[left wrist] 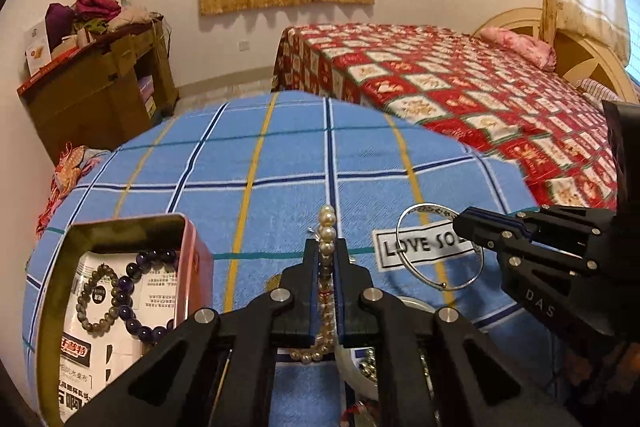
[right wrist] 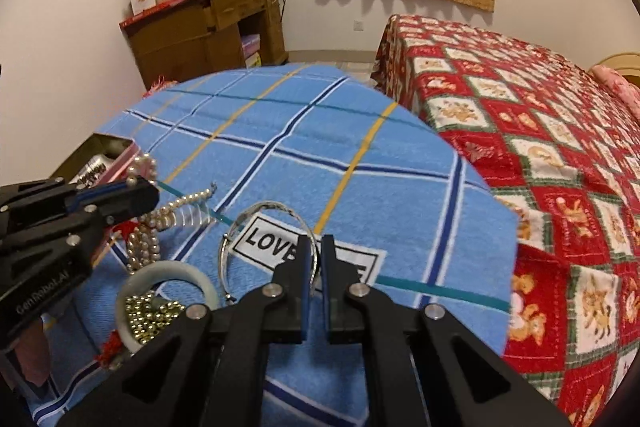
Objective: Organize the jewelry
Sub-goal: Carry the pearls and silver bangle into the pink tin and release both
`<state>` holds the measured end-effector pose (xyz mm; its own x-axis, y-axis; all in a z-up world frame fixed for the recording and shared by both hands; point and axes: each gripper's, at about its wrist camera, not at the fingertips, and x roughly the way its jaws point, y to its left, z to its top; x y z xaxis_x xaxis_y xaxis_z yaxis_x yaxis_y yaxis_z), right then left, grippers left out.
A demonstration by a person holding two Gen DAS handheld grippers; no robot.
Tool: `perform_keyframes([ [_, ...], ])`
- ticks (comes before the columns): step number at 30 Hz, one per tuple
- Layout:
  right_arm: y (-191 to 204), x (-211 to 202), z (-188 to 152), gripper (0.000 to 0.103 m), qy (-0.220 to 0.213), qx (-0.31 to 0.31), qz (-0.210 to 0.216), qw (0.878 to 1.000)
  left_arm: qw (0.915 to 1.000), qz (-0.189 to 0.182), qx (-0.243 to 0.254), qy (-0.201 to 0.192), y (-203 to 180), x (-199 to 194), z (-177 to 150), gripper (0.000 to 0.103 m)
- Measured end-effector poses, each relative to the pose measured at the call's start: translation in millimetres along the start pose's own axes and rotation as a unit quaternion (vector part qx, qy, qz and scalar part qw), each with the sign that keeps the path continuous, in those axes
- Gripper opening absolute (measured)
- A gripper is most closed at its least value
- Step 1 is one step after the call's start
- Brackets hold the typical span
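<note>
Left wrist view: the left gripper (left wrist: 327, 247) is seen pinching a pearl necklace (left wrist: 326, 227), its two fingers pressed against the strand, a few pearls standing up above the tips at 12 o'clock and the rest hanging down between the fingers toward 6 o'clock. At 9 o'clock of this gripper an open tin box (left wrist: 120, 227) is set on the blue checked cloth (left wrist: 280, 163), and two beaded bracelets, one grey-green (left wrist: 98, 297) and one dark purple (left wrist: 138, 291), are laid inside it. At 3 o'clock the right gripper (left wrist: 460, 223) is closed on the rim of a thin silver bangle (left wrist: 438, 247), which is held tilted over a white label (left wrist: 420, 247) printed with black letters. In the right wrist view the same bangle (right wrist: 268, 247) is clamped between the pressed-together fingers of the right gripper (right wrist: 316, 255), its ring rising toward 11 o'clock. At 9 o'clock the left gripper (right wrist: 136, 193) is seen with pearls (right wrist: 152, 227) trailing beneath it to the cloth. At 8 o'clock a pale jade-coloured bangle (right wrist: 168, 277) lies on the cloth, and a heap of small gold beads (right wrist: 150, 319) is gathered within it. Something red with a tassel (right wrist: 110, 345) lies beside the jade ring at 7 o'clock, possibly a cord bracelet; the edge of the view is too distorted to tell.
</note>
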<state>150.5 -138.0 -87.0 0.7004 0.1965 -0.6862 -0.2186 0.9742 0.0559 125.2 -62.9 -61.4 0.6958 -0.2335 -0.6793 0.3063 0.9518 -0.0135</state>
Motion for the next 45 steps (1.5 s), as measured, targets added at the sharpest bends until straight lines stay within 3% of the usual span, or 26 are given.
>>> perform_keyframes([
  [11,4,-28,16,0.006,-0.036,-0.004,0.005,0.999,0.9990,-0.016,-0.030,-0.029,19,-31,6,0.005],
  [22,20,-44,28,0.006,-0.057,-0.015,0.038,0.998,0.9959,-0.012,-0.047,-0.077,38,-79,21,0.005],
  [31,54,-43,39,0.006,-0.064,-0.046,0.068,0.995,0.9930,0.057,-0.050,-0.090,62,-97,15,0.005],
  [45,129,-25,59,0.006,-0.061,-0.112,0.117,0.985,0.9880,0.085,-0.100,-0.080,120,-100,-9,0.006],
])
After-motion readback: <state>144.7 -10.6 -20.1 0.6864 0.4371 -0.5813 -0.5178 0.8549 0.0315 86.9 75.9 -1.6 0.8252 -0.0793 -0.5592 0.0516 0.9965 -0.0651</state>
